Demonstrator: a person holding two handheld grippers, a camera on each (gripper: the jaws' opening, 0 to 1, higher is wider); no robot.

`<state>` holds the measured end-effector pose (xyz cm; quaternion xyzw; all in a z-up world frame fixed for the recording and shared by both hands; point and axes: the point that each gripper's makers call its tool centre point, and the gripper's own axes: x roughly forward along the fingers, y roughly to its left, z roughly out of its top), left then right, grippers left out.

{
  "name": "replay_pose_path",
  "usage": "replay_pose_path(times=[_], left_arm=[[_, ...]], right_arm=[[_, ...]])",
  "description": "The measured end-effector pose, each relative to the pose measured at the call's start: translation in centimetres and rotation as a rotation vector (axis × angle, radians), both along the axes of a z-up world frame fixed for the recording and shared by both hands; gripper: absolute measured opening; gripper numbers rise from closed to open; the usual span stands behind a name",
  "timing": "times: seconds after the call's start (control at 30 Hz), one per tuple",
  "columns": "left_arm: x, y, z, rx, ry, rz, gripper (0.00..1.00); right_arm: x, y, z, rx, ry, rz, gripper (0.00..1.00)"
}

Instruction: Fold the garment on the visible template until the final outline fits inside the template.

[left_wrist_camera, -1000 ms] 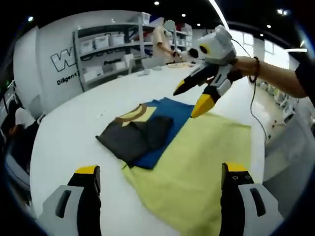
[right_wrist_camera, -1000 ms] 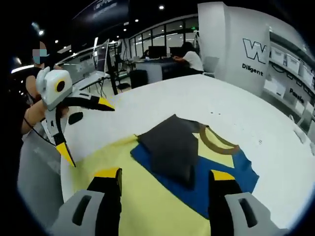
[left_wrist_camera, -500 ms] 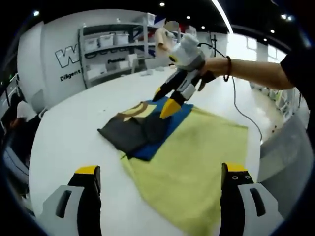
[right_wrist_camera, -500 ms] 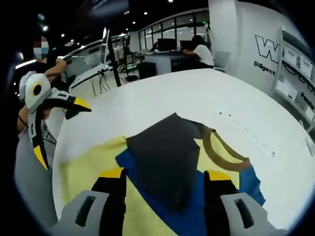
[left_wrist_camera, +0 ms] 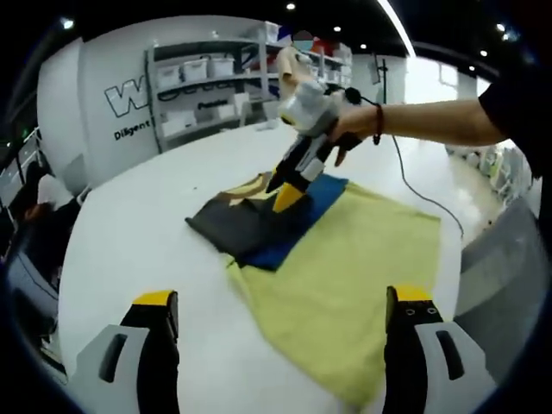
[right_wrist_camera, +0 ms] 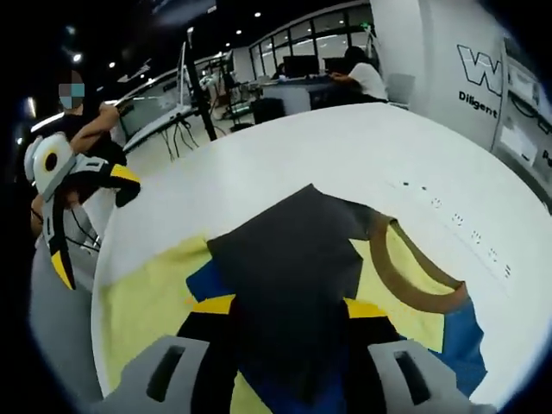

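A white round table (left_wrist_camera: 138, 233) carries a yellow template cloth (left_wrist_camera: 345, 267); a blue, yellow and dark grey folded garment (left_wrist_camera: 259, 220) lies partly on both.

Garment (left_wrist_camera: 259, 226): dark grey fold over blue, pale yellow chest, tan-brown collar band (right_wrist_camera: 405, 280). Template (left_wrist_camera: 354, 276): plain yellow-green. Worktop (left_wrist_camera: 138, 250): white. Both grippers grey-white, black jaws tipped yellow.
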<state>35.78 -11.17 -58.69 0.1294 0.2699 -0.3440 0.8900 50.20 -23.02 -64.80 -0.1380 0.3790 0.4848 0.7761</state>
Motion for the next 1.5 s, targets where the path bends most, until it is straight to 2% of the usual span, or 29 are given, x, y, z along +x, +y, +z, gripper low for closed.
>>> replay_pose_path(times=[0.2,0.33,0.4,0.73,0.9,1.13,1.33,1.4,1.43,1.5], left_arm=[[-0.2,0.4,0.0,0.005,0.004,0.012,0.96],[-0.2,0.6,0.0,0.004,0.002,0.019,0.95],[-0.2,0.6,0.0,0.006,0.003,0.019,0.95],[-0.3,0.9,0.1,-0.004,0.005,0.027,0.94],[-0.5,0.9,0.2,-0.003,0.004,0.027,0.94],[-0.4,0.8,0.5,-0.012,-0.002,0.029,0.94],[-0.3,0.9,0.6,-0.013,-0.005,0.034,0.94],[-0.4,0.8,0.6,-0.014,-0.006,0.031,0.94],[-0.3,0.8,0.6,-0.015,-0.008,0.032,0.94],[-0.3,0.7,0.8,-0.026,-0.014,0.030,0.94]], right_arm=[[-0.1,-0.1,0.0,0.006,0.005,0.000,0.16],[-0.2,-0.2,0.0,-0.007,-0.002,0.006,0.08],[-0.3,-0.3,0.0,-0.010,0.001,0.008,0.00],[-0.8,-0.6,1.3,0.002,-0.036,0.018,0.00],[0.0,-1.6,2.5,0.070,-0.036,-0.056,0.00],[1.5,-3.9,3.3,0.113,-0.057,-0.171,0.00],[2.4,-6.3,4.2,0.164,-0.083,-0.307,0.00],[2.8,-7.3,4.3,0.166,-0.107,-0.360,0.00],[3.0,-8.1,4.5,0.151,-0.144,-0.387,0.00],[3.0,-9.4,4.3,0.131,-0.156,-0.447,0.00]])
